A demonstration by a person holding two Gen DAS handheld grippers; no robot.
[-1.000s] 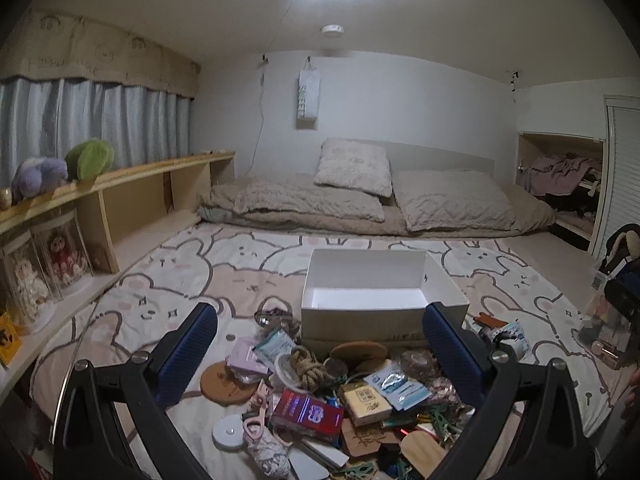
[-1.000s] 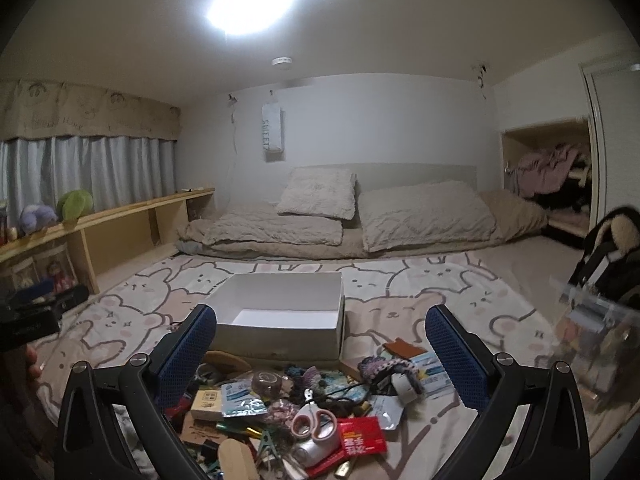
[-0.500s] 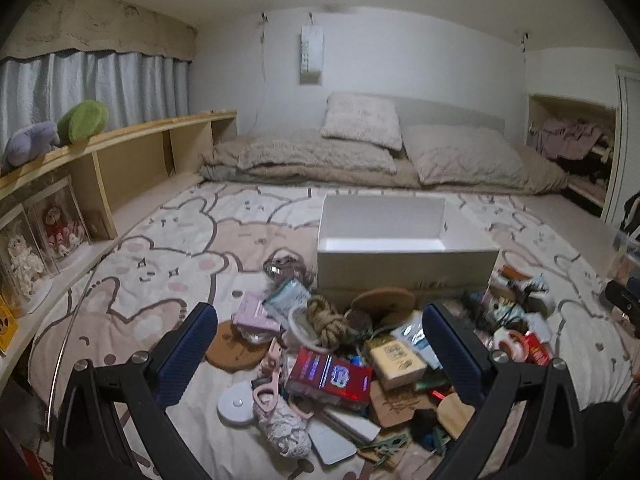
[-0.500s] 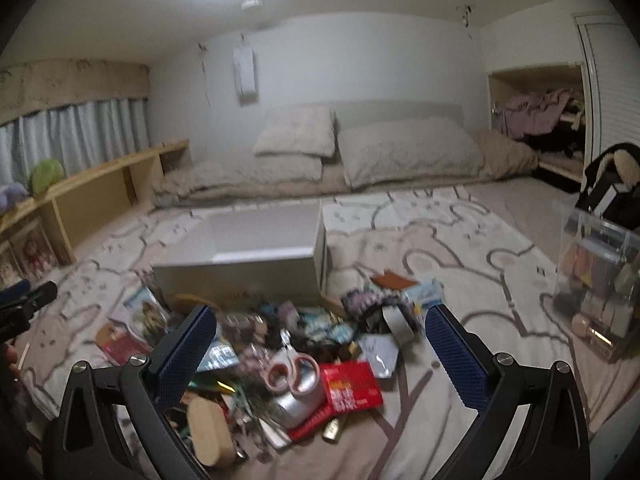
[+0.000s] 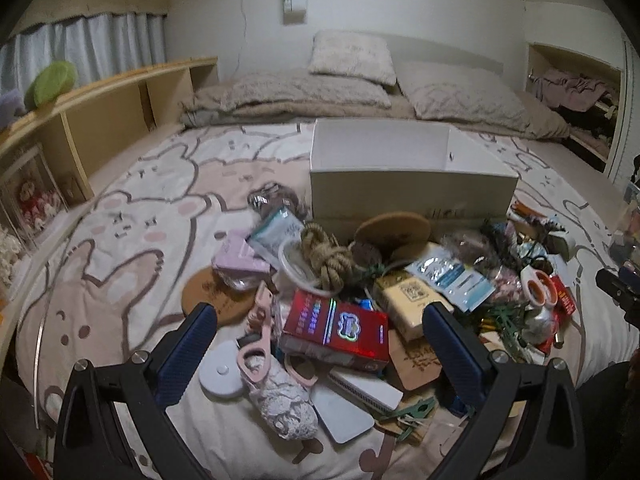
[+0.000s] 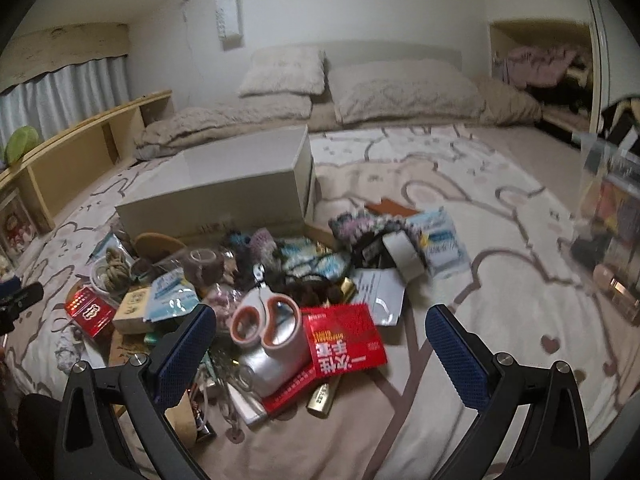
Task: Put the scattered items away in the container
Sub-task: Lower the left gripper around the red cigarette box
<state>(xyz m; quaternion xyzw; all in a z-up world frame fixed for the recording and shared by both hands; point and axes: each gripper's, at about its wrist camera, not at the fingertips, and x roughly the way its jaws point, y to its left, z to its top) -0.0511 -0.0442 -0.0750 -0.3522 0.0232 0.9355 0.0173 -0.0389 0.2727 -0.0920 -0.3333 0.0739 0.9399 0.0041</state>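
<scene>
Nothing sits in the box [image 5: 412, 184] yet, as far as its visible white inside shows; it stands open-topped on the rug [image 5: 132, 248], at the far edge of the pile, touching it.

Pile spreads from the box's front wall toward both cameras. Step in hand, as I judge it: the approach, before a first pick. Left gripper [image 5: 320, 332] hangs over the near side of the pile, jaws wide apart, empty. Right gripper [image 6: 320, 330] likewise, spread wide, holding nothing.

Between the left jaws: a red carton [image 5: 336, 328], flat on other items, top face free. Just left of it, pink scissors [image 5: 260, 336] over a lace bundle [image 5: 286, 404]. Behind, a rope knot [image 5: 326, 258] and a cork disc [image 5: 394, 232] leaning at the box wall.

Between the right jaws: a red booklet [image 6: 344, 338], beside orange-handled scissors [image 6: 266, 316] lying on a silver pouch [image 6: 272, 360].

Next move likely calls for dropping over one top-lying item, closing across its narrow side, then lifting clear of the box wall. Flat things may need an edge grip; tangled cords could drag neighbours.

Left view alone shows the box's interior and the pink scissors. Right view alone shows the booklet's print, a tape roll [image 6: 404, 256], a brass lock [image 6: 322, 394], and a clear bin [image 6: 612, 236] well apart at the right.
</scene>
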